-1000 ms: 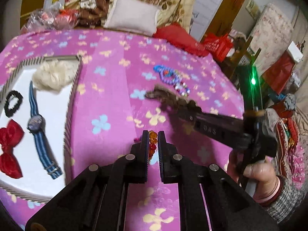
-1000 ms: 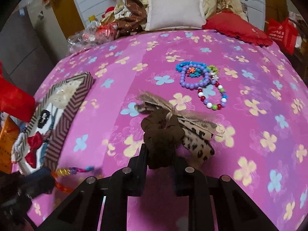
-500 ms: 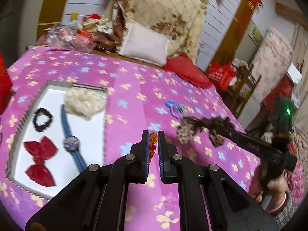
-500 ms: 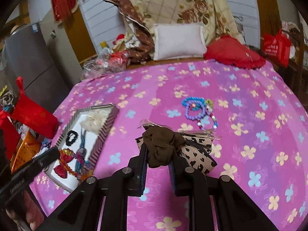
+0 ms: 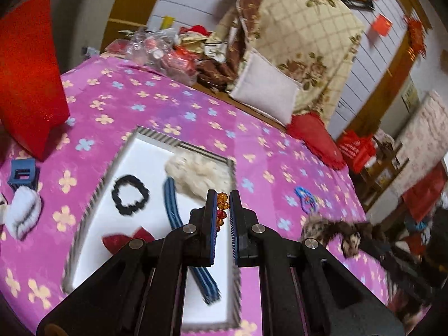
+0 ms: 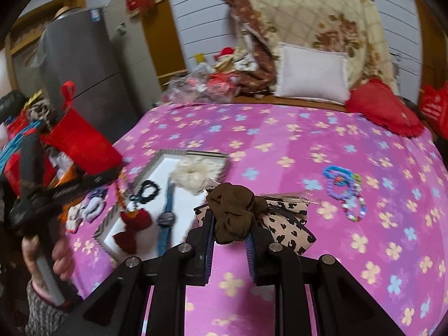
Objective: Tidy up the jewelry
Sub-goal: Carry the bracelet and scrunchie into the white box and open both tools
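With both loads aloft over the bed (image 6: 322, 145), the left gripper (image 5: 223, 210) has its jaws clamped on an amber bracelet (image 5: 222, 204) above the tray (image 5: 112, 165), the right gripper (image 6: 231, 238) on a leopard bow (image 6: 282, 218), each apparently awaiting release into the tray.

Red bow (image 5: 127, 240) and blue watch strap (image 5: 193, 252) partly hidden behind the left gripper (image 5: 223, 204), leopard-print bow (image 5: 333, 231) motion-blurred, bead bracelets (image 6: 345, 191) smeared, beads indistinct.
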Demonstrator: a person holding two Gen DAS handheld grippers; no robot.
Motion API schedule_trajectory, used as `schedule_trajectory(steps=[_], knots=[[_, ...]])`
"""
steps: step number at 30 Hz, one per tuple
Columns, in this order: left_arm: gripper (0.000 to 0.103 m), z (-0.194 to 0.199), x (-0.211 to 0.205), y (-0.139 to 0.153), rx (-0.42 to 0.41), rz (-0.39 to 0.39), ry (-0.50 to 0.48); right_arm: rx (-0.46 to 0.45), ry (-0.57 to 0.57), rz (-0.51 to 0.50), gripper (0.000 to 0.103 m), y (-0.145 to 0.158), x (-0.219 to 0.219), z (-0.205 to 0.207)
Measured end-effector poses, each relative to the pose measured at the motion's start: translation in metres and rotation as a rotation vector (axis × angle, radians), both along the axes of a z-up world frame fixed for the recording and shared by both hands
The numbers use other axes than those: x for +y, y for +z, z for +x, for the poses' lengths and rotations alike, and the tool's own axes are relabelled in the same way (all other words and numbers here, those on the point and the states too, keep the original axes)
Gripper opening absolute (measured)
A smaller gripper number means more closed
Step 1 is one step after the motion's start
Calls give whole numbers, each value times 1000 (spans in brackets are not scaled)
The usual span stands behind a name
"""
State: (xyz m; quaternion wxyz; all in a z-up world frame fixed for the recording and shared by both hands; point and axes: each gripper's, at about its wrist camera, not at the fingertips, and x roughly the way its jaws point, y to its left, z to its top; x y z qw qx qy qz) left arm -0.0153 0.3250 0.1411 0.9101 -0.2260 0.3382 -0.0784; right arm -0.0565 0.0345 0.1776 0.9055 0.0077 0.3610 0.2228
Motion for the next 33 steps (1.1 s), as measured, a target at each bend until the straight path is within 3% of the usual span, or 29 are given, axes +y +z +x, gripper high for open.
schedule_trajectory(steps=[5,11,13,18,23,29,31,33], knots=[[7,30,26,-16,54,44,53,30,110,1,19,-7,50,6],[7,67,51,-41,105,-1,74,79,217,-39,19,-33,111,14],[7,80,53,-50,122,16,78,76,236,-71,19,-44,132,19],[7,101,61,-67,133,42,107,76,209,-111,19,-64,159,50],[7,106,72,-78,137,49,144,169,147,-112,19,-95,167,94],[10,107,83,-82,162,15,146,261,84,-98,19,-120,159,109],[21,105,81,-78,157,12,135,286,77,-85,25,-123,155,109],[30,100,79,-71,139,7,137,277,73,-81,48,-121,152,106]])
